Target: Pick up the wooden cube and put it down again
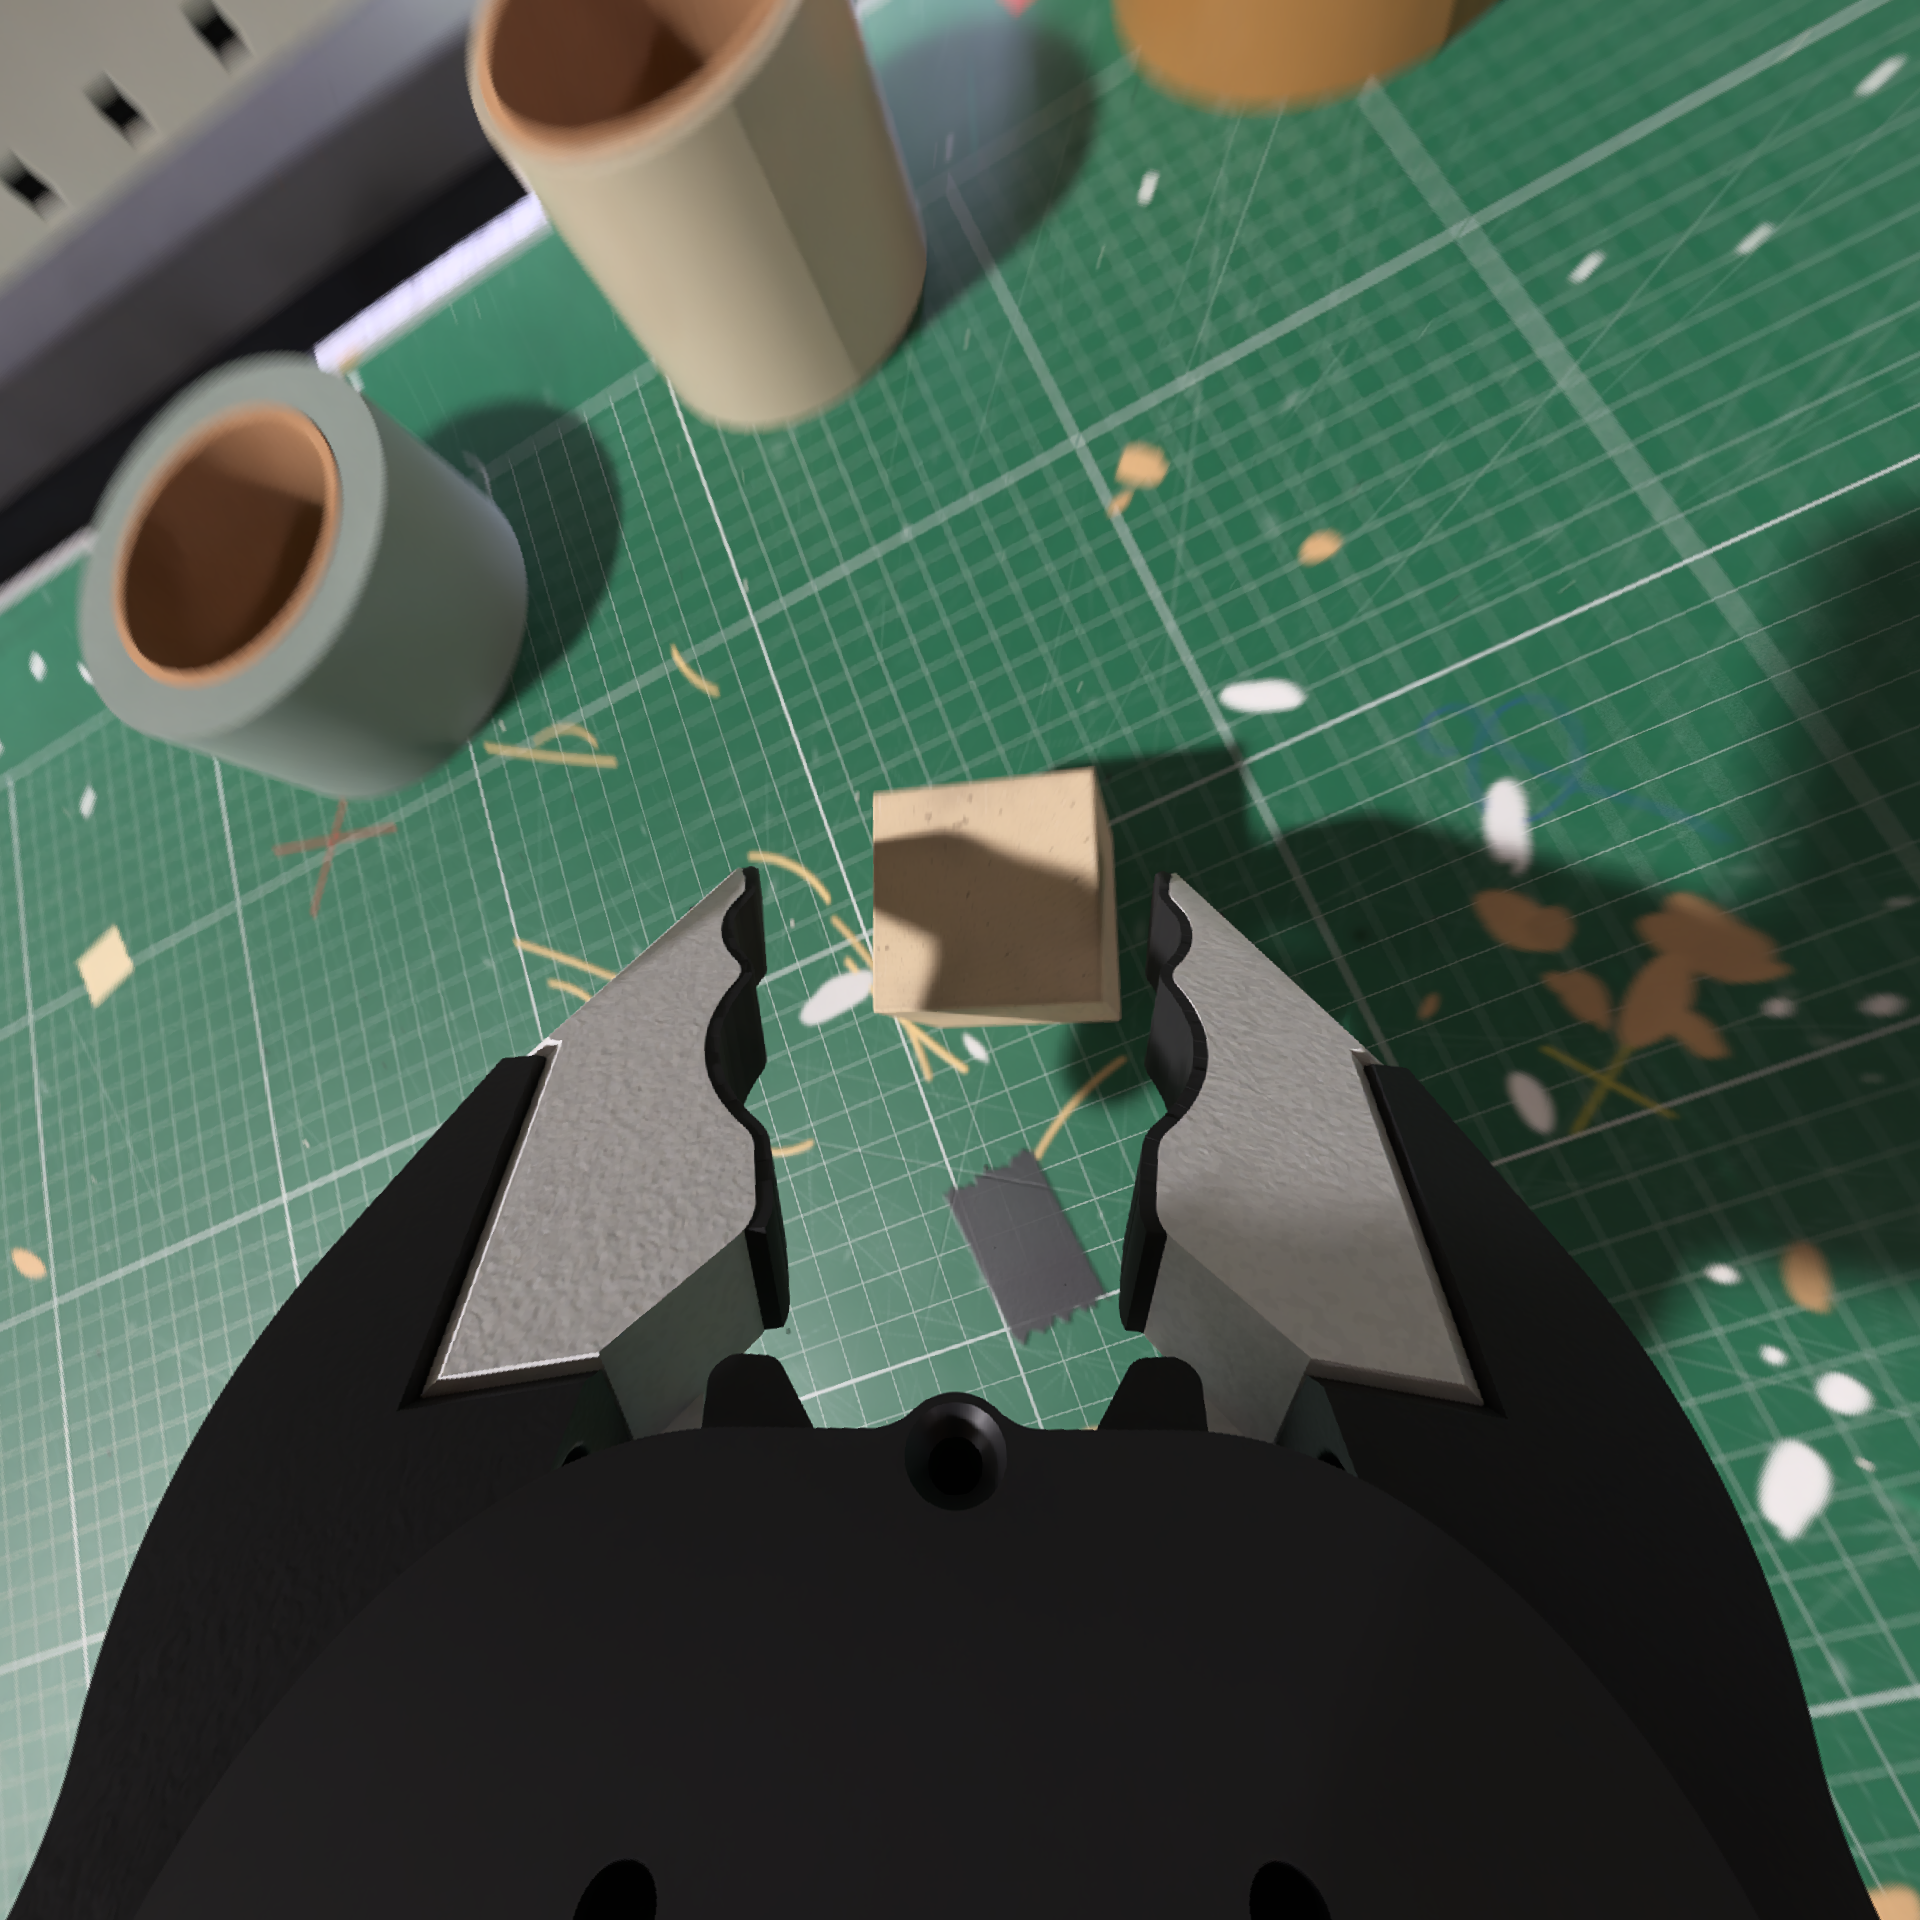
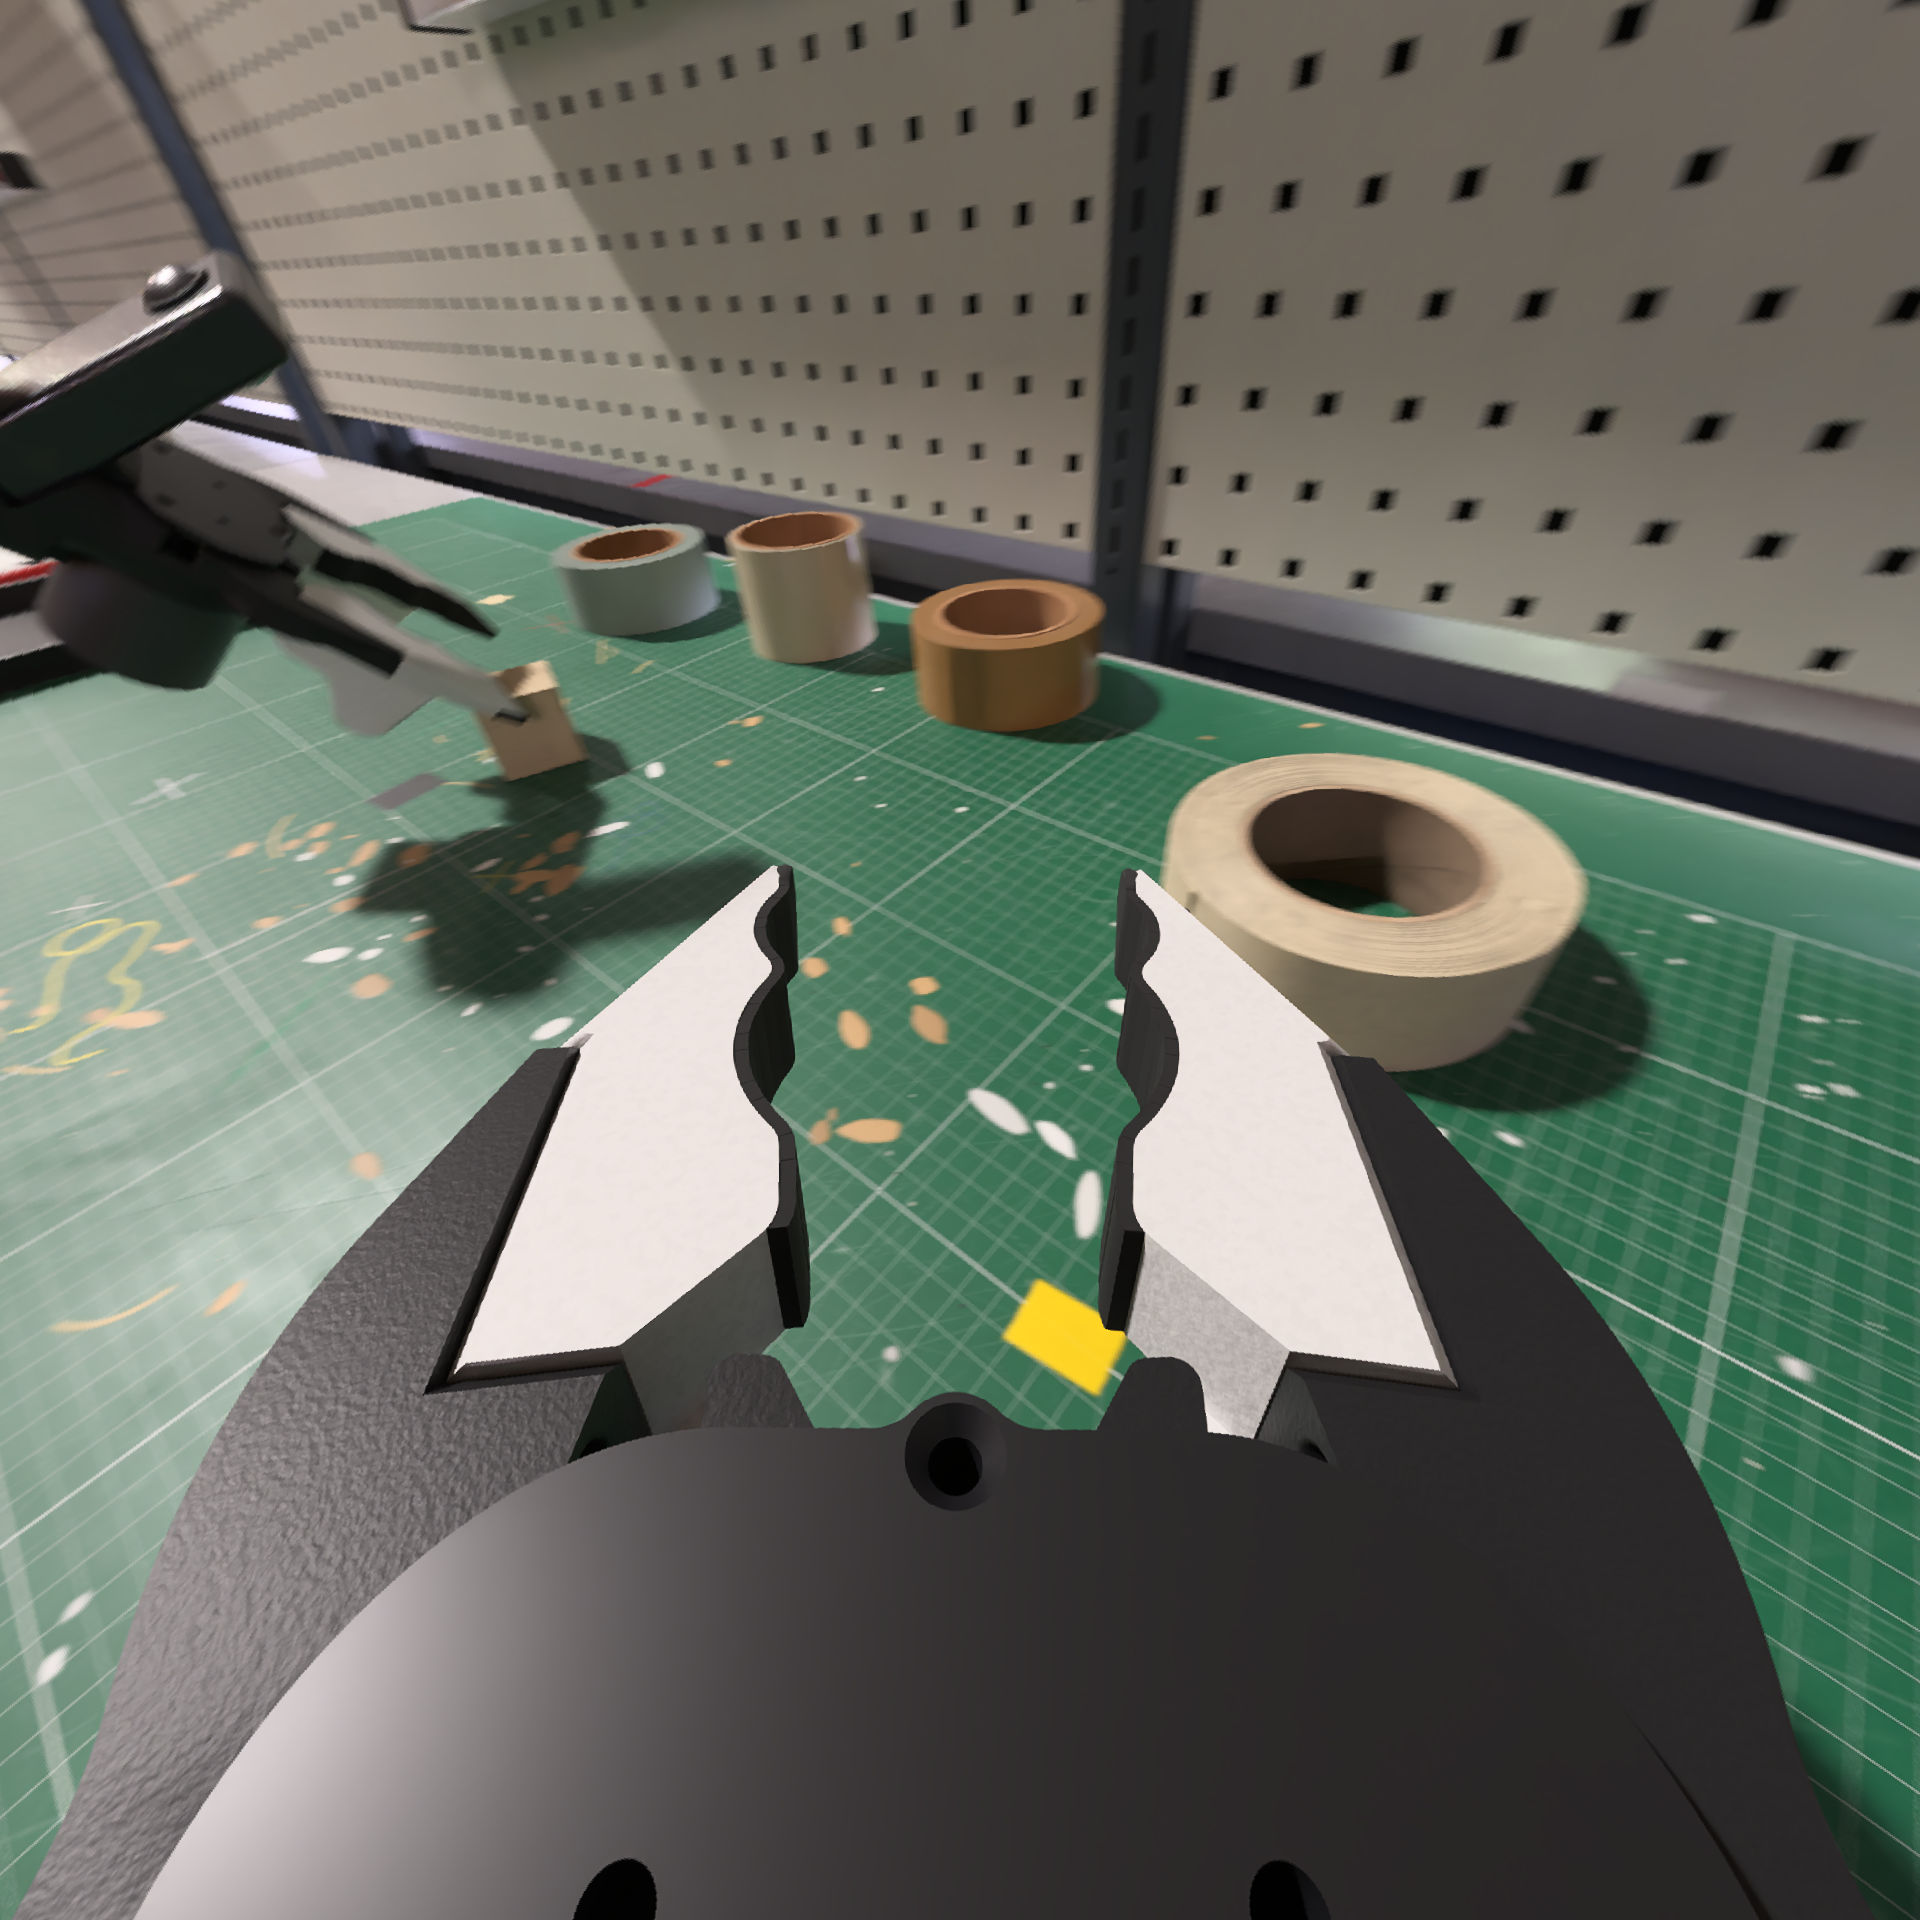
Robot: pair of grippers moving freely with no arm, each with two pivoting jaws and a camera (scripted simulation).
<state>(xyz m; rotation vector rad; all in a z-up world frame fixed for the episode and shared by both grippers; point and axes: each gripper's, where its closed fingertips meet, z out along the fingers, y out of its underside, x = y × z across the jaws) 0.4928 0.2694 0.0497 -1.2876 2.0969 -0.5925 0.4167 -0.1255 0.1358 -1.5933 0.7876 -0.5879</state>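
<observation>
The wooden cube (image 1: 992, 899) is a pale tan block on the green cutting mat (image 1: 1455, 416), turned at a slight angle. My left gripper (image 1: 961, 883) is open and hangs above it, one fingertip on each side of the cube with a gap on both sides and nothing held. In the right wrist view the left gripper (image 2: 499, 675) reaches in from the far left, its tips at the cube (image 2: 540, 732). My right gripper (image 2: 956, 904) is open and empty above the mat (image 2: 312, 1143), well away from the cube.
A grey-green tape roll (image 1: 301, 571), a tall beige roll (image 1: 707, 197) and a brown roll (image 1: 1278, 42) stand behind the cube. A wide beige roll (image 2: 1371, 904) lies right of my right gripper. A pegboard wall (image 2: 1455, 312) closes the back. Paper scraps litter the mat.
</observation>
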